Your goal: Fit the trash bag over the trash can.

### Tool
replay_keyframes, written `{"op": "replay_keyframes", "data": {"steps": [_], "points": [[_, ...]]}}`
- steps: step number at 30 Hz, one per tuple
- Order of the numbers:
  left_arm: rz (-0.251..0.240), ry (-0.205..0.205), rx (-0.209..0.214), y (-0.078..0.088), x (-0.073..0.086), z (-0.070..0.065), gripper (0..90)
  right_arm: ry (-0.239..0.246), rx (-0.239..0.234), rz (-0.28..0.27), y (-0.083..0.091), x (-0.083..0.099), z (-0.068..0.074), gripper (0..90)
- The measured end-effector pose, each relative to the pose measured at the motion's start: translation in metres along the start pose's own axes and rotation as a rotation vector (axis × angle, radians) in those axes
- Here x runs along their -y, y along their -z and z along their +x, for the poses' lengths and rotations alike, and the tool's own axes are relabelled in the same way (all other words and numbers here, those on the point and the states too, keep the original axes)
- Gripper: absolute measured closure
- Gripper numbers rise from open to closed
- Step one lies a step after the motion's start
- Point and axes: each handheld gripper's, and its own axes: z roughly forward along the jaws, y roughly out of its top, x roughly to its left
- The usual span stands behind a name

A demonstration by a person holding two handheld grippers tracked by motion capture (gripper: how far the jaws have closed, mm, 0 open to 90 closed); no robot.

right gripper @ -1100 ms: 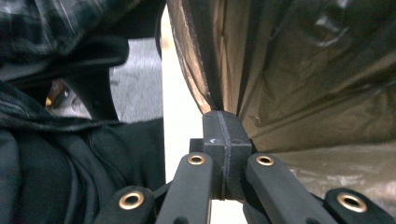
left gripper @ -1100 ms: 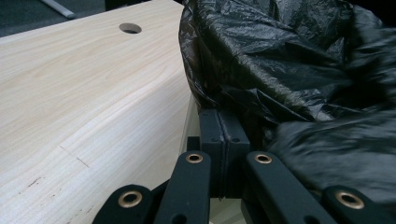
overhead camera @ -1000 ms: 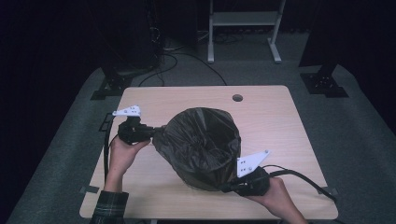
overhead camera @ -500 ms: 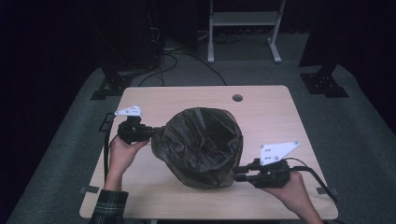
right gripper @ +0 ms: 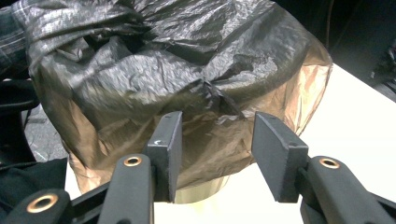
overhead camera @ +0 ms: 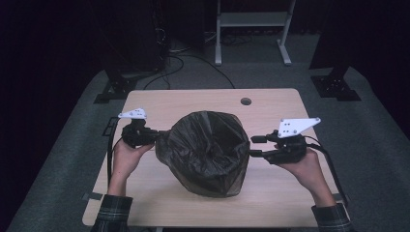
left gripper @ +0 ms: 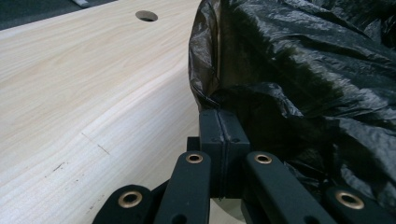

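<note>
**Black bin bag pinched at left, released at right**

Far left in the high view: left hand-held gripper [overhead camera: 155, 137], held low over the table [overhead camera: 159, 104], jaws pressed together on a fold of the black bin bag [overhead camera: 208, 152] at its left edge. Seen closer in the left gripper view [left gripper: 223, 135]: pads tight together, thin black plastic [left gripper: 303, 70] caught between them, pale wood grain and a round cable hole [left gripper: 146, 16] farther off.

Centre of the table: bag draped over a round bin, mouth gaping upward, plastic crumpled and puffed out on all sides. Bin rim showing as a ridge under the film in the right gripper view [right gripper: 187, 70].

Right: right hand-held gripper [overhead camera: 257, 146], level with the bag's right flank, jaws apart and just lately widening, nothing pressed between the pads. Tips just beside the plastic, pointing at it. In its own view [right gripper: 215, 140], jaws standing well apart, bag film in the gap behind them, not clamped
</note>
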Motion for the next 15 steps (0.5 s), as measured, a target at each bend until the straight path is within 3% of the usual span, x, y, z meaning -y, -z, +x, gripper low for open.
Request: {"op": "replay_keyframes", "data": {"steps": [5, 10, 11, 12, 13, 15], "points": [[0.003, -0.002, 0.006, -0.002, -0.001, -0.001, 90.0, 0.029, -0.041, -0.001, -0.003, 0.000, -0.002, 52.9], [0.005, -0.003, 0.009, -0.004, 0.000, -0.001, 90.0, 0.046, -0.035, 0.030, -0.008, 0.002, -0.002, 55.7], [0.004, -0.003, 0.010, -0.004, 0.000, -0.001, 90.0, 0.051, -0.046, 0.017, -0.010, 0.002, -0.002, 63.1], [0.003, -0.003, 0.011, -0.004, 0.000, -0.001, 90.0, 0.051, -0.046, 0.017, -0.010, 0.002, -0.002, 63.1], [0.002, -0.003, 0.012, -0.004, 0.000, -0.001, 90.0, 0.042, -0.055, 0.015, -0.011, 0.001, -0.002, 76.0], [0.004, -0.003, 0.013, -0.004, 0.000, -0.002, 90.0, 0.037, -0.065, 0.020, -0.011, 0.001, -0.002, 80.9]]}}
